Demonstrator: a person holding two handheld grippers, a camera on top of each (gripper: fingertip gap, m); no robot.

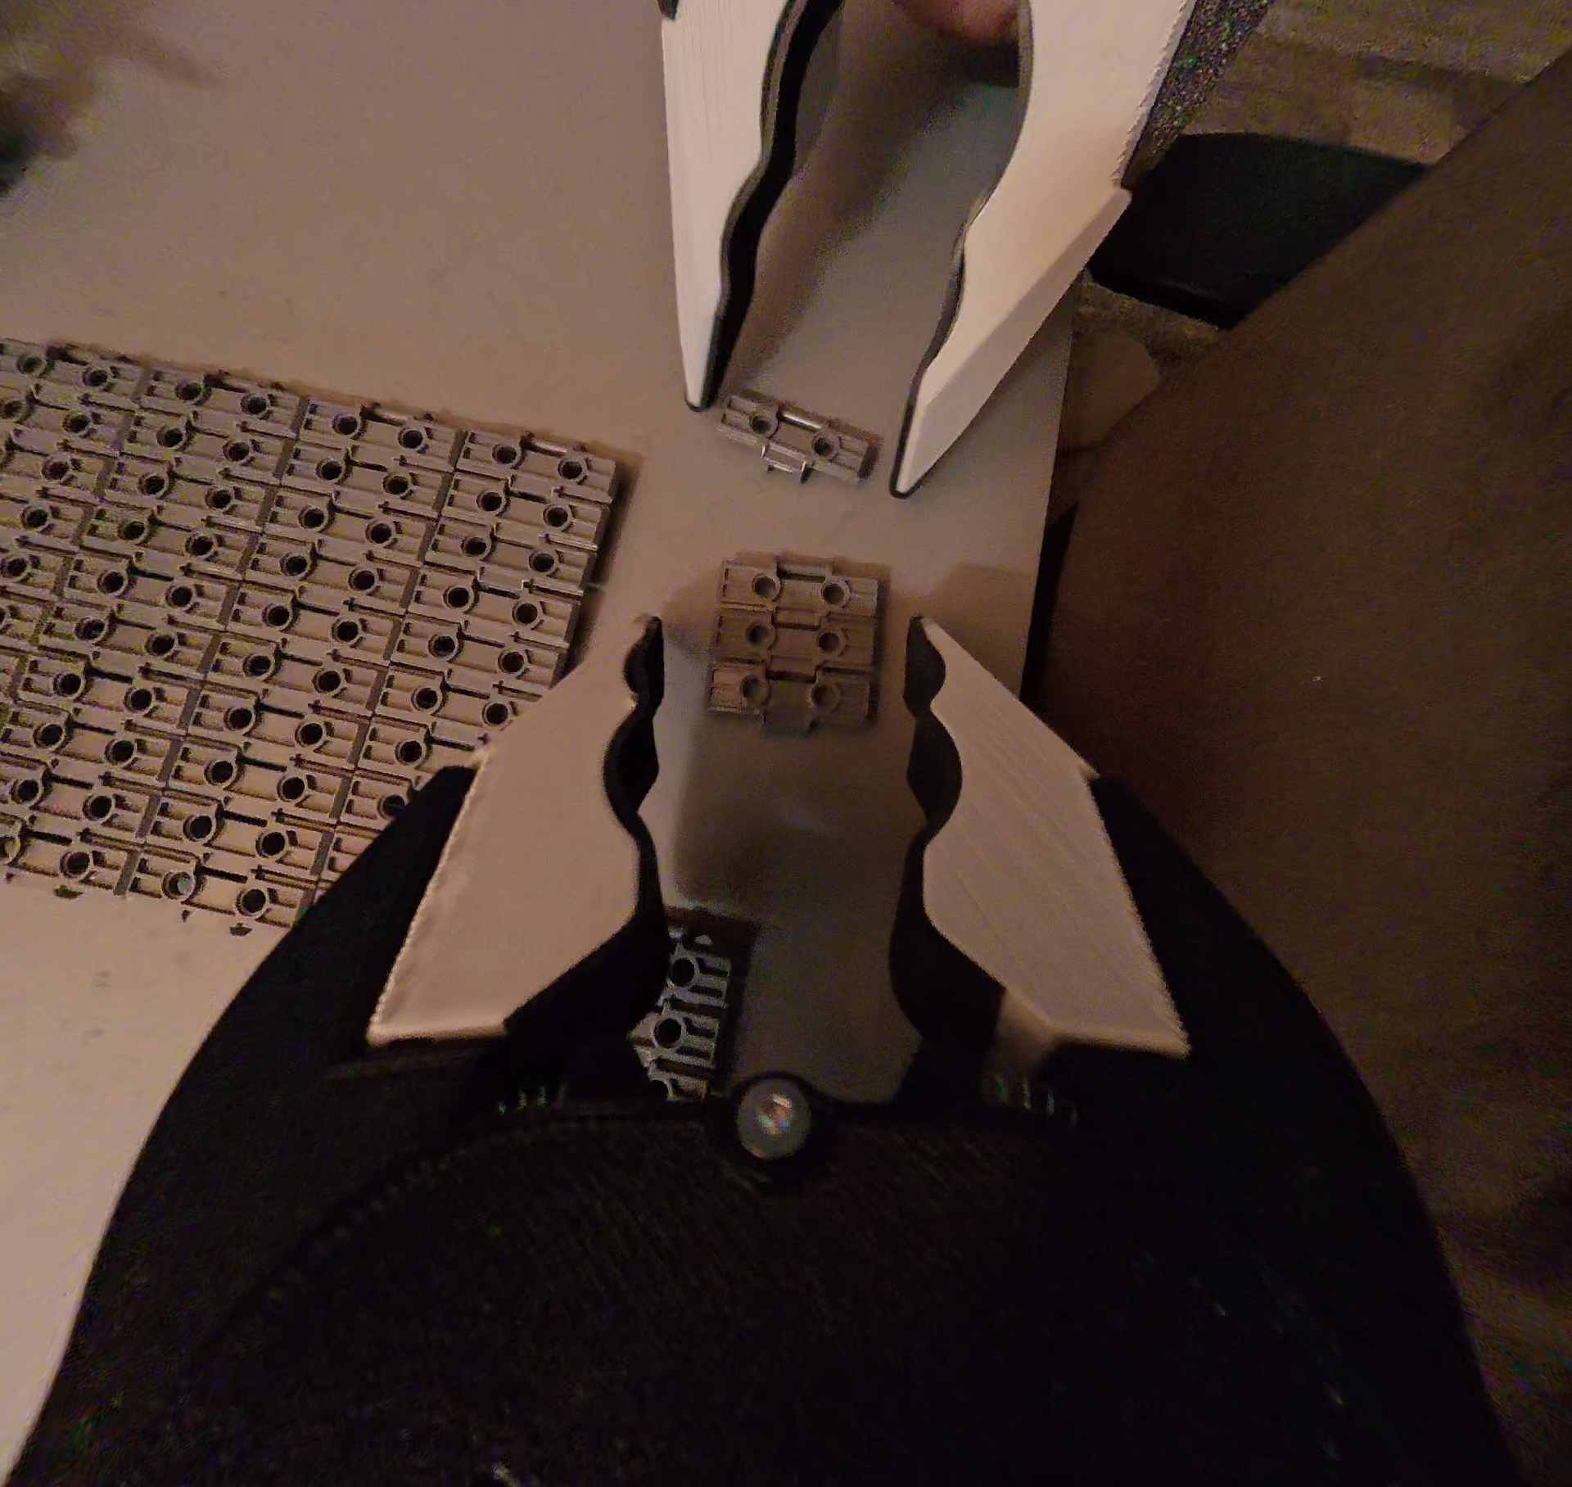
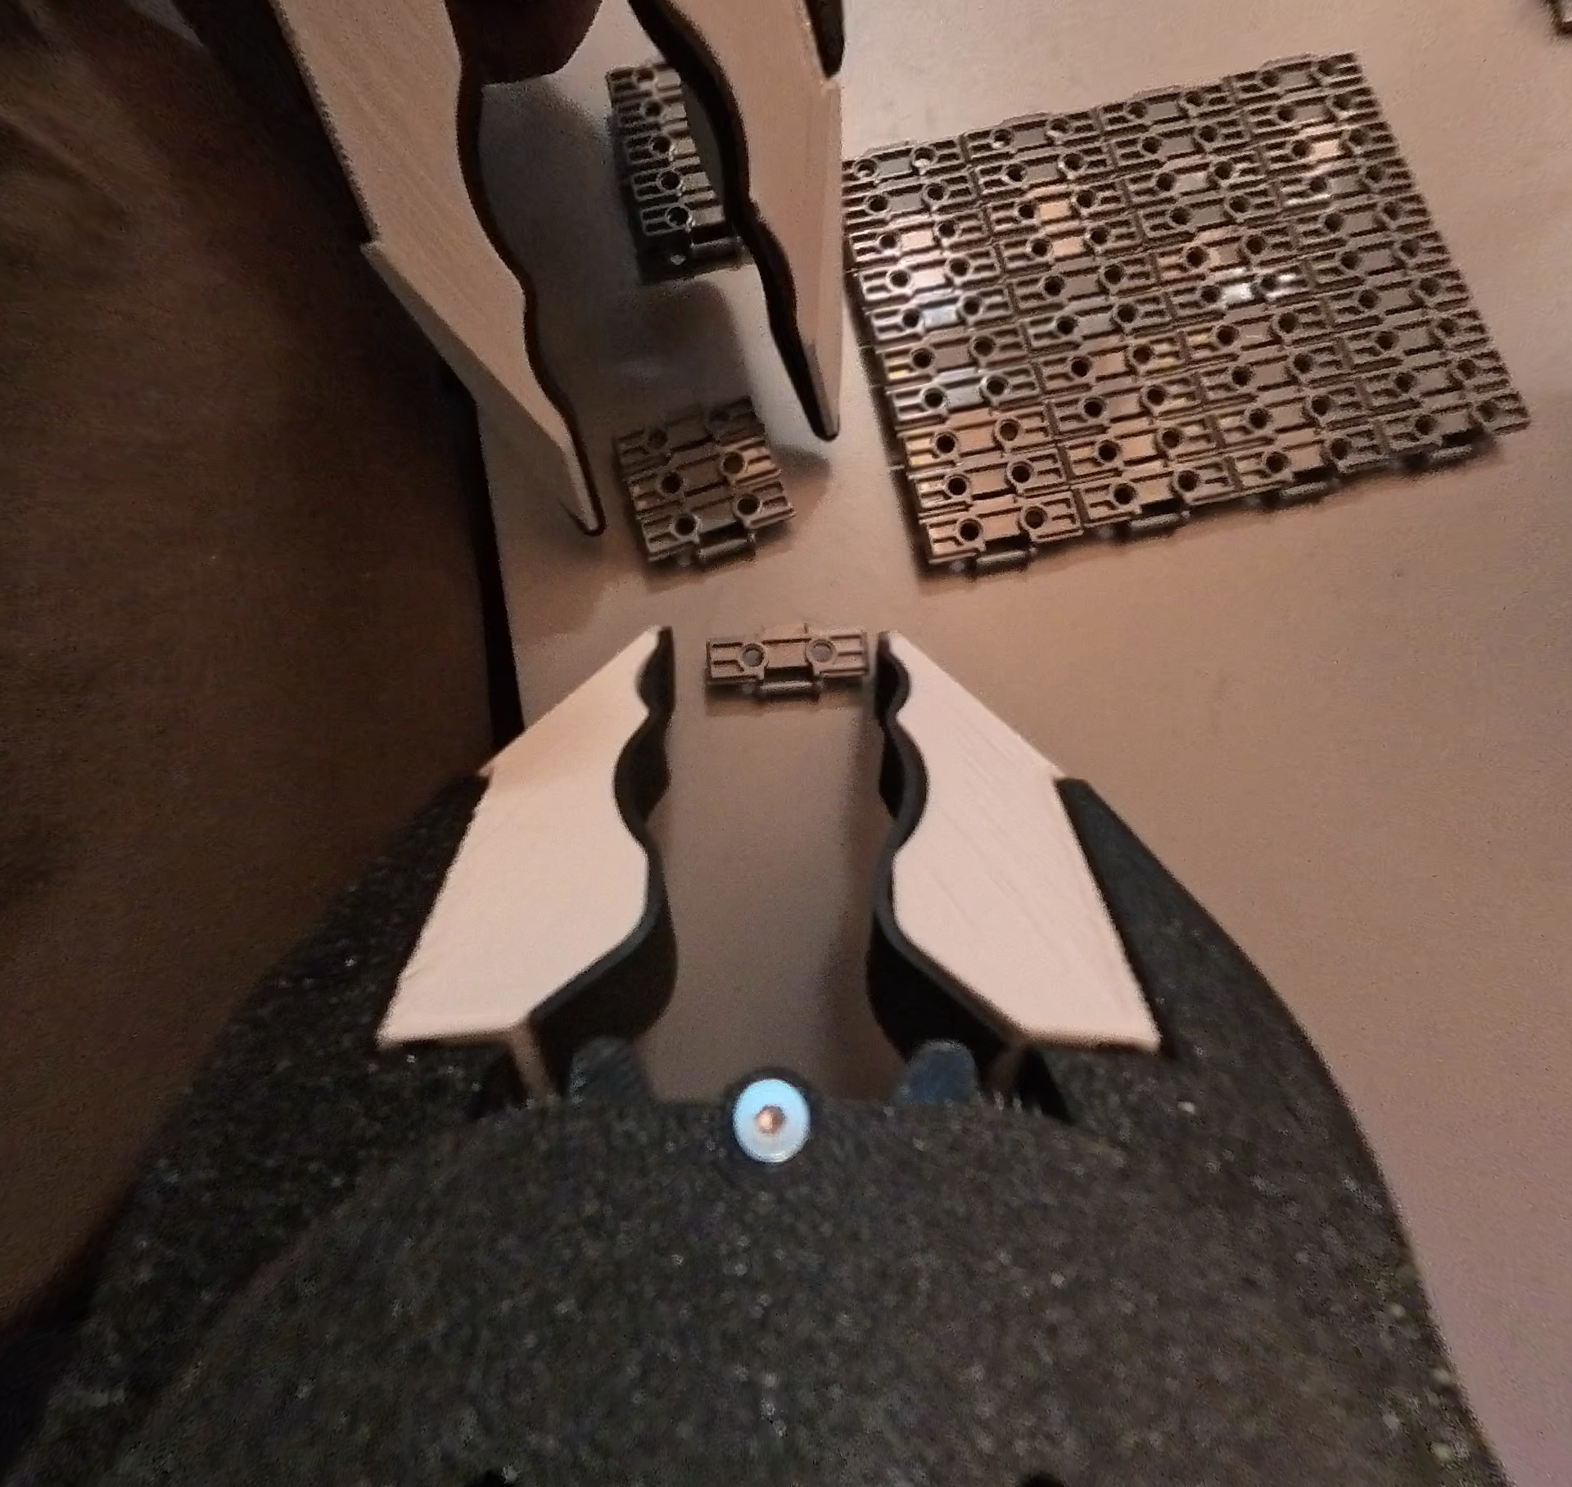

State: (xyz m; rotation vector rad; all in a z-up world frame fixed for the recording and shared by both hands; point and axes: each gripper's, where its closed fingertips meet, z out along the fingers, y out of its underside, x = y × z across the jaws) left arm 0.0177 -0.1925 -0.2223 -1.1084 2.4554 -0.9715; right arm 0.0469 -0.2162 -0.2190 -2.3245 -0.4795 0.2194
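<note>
My left gripper (image 1: 783, 638) hovers with its white jaws wide apart, holding nothing; a small grey plastic block of three linked perforated pieces (image 1: 795, 646) lies on the pale tabletop (image 1: 383, 213) between the tips, and I cannot tell whether they touch it. My right gripper (image 2: 772, 651) is likewise spread open and empty, its tips flanking a single grey linked piece (image 2: 787, 663) without clamping it. Taking the large grey mat of joined perforated pieces (image 2: 1182, 323) as landmark, both small parts lie just beside its edge, toward the table's dark border.
</note>
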